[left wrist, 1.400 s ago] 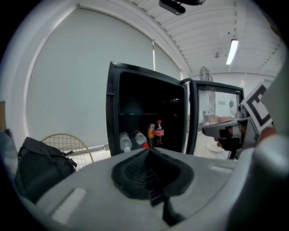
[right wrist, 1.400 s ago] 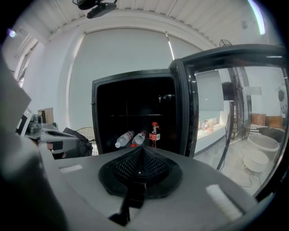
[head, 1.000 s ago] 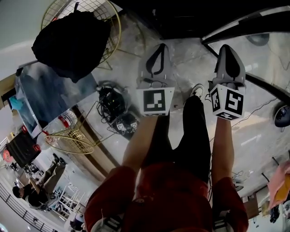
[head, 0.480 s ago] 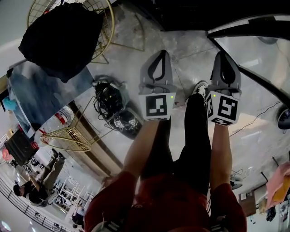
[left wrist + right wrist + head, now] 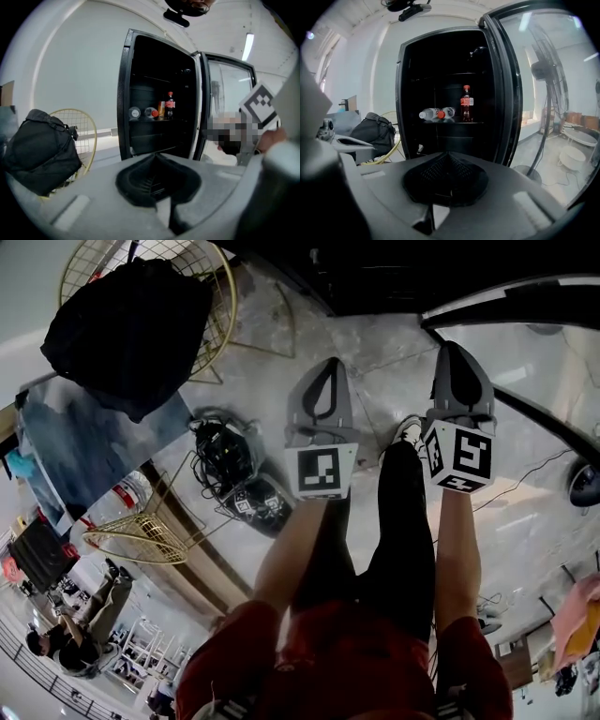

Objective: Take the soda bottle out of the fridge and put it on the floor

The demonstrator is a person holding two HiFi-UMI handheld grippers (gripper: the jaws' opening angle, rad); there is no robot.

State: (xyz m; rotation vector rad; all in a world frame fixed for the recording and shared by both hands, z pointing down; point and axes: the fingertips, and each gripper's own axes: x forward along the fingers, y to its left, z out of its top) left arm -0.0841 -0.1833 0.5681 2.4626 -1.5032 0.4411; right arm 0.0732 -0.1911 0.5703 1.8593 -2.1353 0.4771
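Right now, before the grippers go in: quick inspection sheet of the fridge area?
Surface: pale marbled floor, glossy.
Job's things: soda bottle upright on a shelf in the fridge; glass door open.
Clutter: clear bottles lying beside the soda bottle on the same shelf; black bag on a gold wire chair.
Grippers: left gripper and right gripper both shut, nothing held, aimed at the fridge, well short of the bottle.
Cables: black cable tangle on the floor, left of the left gripper.
Surroundings: pedestal fan beyond the open door.
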